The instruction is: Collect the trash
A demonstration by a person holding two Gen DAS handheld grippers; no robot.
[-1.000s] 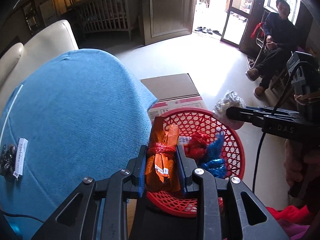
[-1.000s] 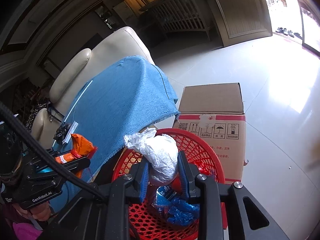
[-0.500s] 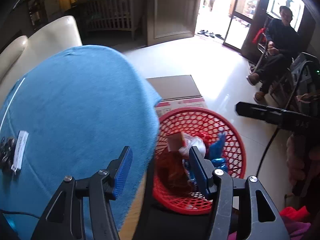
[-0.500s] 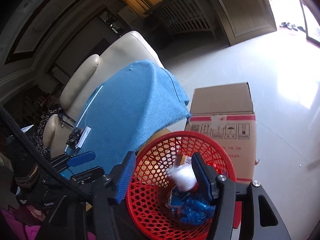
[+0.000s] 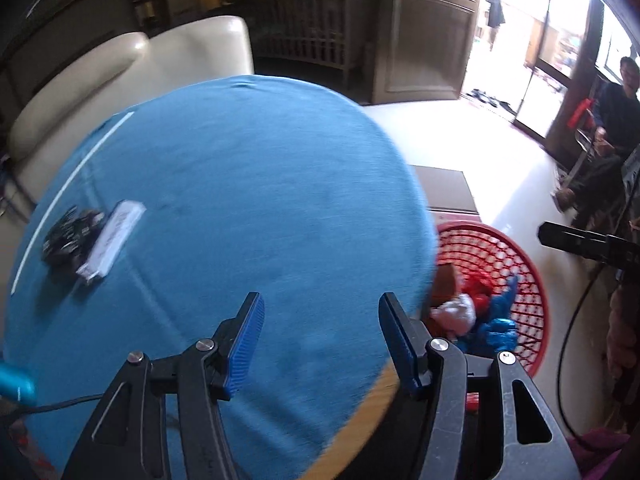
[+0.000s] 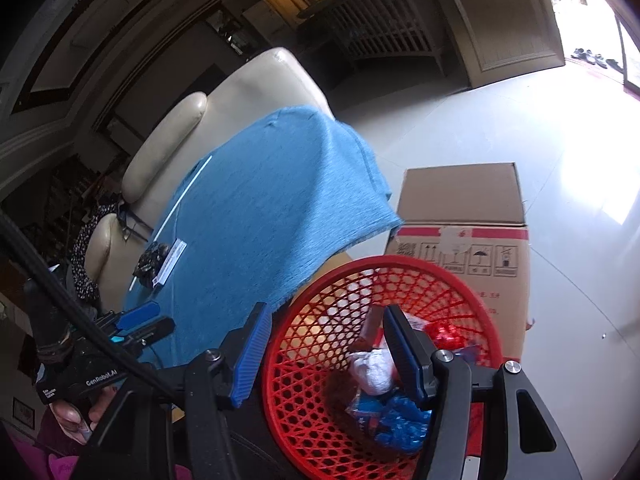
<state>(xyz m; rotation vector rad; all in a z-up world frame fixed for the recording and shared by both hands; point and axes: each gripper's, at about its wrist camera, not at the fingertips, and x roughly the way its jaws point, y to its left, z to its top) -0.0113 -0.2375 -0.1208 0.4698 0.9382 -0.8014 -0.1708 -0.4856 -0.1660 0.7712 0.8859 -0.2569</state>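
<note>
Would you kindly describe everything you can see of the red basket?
The red basket is a round, open-topped bin of what looks like plastic, with lattice walls and a solid rim. It stands upright on the floor, beside the blue-covered table and in front of a cardboard box. Inside lie a white crumpled wad, blue wrappers and red and brown scraps.

Bare blue cloth (image 5: 248, 200) beside basket (image 6: 472, 280)

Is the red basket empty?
No, the red basket holds a white crumpled wrapper and blue wrappers.
</note>
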